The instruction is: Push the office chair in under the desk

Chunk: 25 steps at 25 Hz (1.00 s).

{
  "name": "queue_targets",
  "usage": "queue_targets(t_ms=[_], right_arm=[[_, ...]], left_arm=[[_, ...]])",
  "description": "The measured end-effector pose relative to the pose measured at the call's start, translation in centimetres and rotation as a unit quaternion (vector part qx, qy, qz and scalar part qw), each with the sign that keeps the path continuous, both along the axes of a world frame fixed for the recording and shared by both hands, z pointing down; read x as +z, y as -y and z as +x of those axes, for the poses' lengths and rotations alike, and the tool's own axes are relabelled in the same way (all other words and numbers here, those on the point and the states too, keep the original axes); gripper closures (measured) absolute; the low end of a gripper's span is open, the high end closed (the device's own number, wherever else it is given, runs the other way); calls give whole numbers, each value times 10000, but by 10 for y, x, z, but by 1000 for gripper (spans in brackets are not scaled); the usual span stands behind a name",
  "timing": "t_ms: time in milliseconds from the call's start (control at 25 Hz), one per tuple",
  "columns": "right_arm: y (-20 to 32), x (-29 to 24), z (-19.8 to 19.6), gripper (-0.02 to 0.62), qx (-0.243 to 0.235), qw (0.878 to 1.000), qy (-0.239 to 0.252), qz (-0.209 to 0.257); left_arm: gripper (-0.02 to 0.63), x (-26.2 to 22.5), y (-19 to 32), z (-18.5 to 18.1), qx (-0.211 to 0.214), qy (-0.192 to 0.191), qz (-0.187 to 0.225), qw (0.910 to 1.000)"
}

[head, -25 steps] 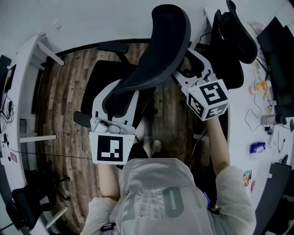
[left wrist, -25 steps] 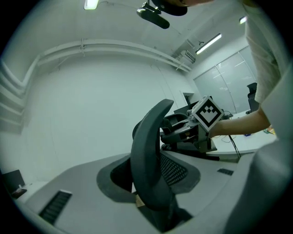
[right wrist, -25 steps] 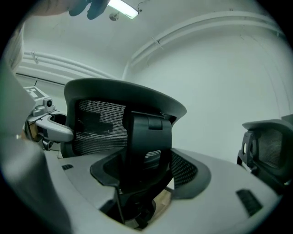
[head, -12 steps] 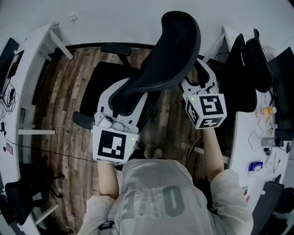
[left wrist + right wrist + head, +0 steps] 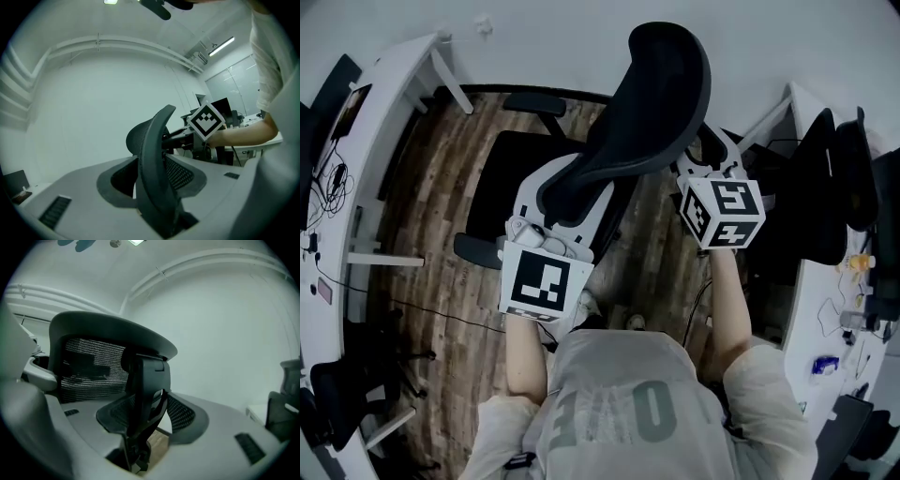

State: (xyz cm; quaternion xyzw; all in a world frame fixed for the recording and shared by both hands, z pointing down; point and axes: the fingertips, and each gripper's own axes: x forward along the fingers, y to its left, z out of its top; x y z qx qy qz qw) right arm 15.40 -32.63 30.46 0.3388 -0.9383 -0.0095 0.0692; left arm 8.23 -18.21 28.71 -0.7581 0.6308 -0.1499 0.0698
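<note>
Straddling the office chair (image 5: 649, 103) backrest from behind, the left hand-held gripper (image 5: 567, 192) stands open around its rim. The right hand-held gripper (image 5: 705, 159) is closing on its spine. The seat points ahead-left toward the bench (image 5: 389, 103), not yet under it.

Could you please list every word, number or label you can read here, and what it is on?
"O": large letter on the person's shirt; neighbouring letters creased, unreadable.
Marker cubes: black-and-white patterns only, no words.
Desk clutter at right: too small to read.
</note>
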Motion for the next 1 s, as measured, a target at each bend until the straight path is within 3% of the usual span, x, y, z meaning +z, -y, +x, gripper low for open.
queue_targets(t_ms=[280, 480, 720, 840, 1000], right_arm=[[-2, 3, -63, 399, -189, 9997, 55, -149], [2, 0, -100, 411, -308, 9993, 121, -180], [8, 2, -131, 419, -497, 9983, 185, -242], [10, 3, -147, 419, -655, 9973, 199, -249], [9, 1, -160, 417, -811, 9962, 211, -258]], left_arm=[[422, 1, -7, -51, -172, -140, 45, 9997], [410, 12, -25, -77, -511, 288, -156, 9982], [410, 29, -42, -103, -858, -63, -193, 9961], [410, 53, -56, -119, -1365, -126, -598, 9888], [411, 131, -101, -150, -2113, -275, -1423, 9666]])
